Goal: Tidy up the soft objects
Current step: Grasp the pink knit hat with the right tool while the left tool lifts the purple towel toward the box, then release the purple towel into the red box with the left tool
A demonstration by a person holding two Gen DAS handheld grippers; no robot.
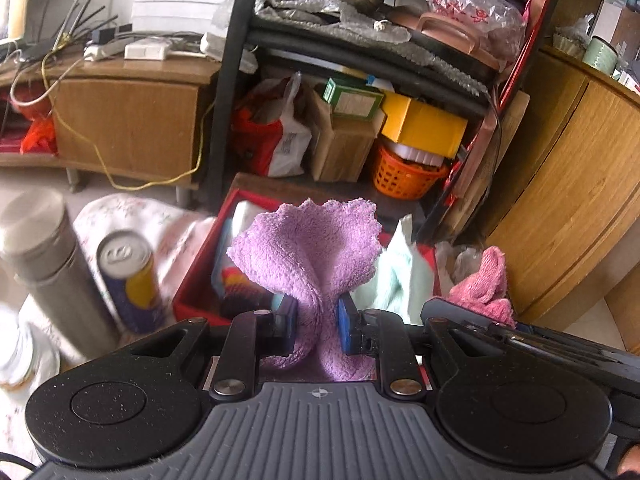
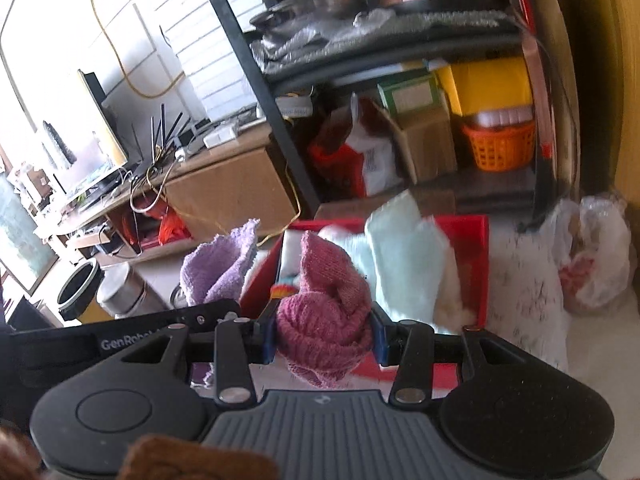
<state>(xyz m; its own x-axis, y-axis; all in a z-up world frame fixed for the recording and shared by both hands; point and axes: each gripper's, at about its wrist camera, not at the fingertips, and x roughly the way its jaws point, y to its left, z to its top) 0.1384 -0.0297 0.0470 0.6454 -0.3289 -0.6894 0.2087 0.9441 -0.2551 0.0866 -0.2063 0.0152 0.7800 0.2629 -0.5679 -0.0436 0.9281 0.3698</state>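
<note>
My left claw (image 1: 318, 324) is clamped on a purple fluffy cloth (image 1: 306, 252); its 2 blue pads pinch the cloth at its waist, and the rest fans up and out ahead of my fingers. My right claw (image 2: 323, 336) is clamped on a bunched pink knit cloth (image 2: 326, 312), which bulges above and below the pads. Just beyond both claws sits a red box (image 2: 478, 248), with a pale mint cloth (image 2: 404, 256) standing up inside it, ahead and slightly right of my right claw. To the left of my left claw stand a drink can (image 1: 130, 280) and a steel flask (image 1: 52, 264).
</note>
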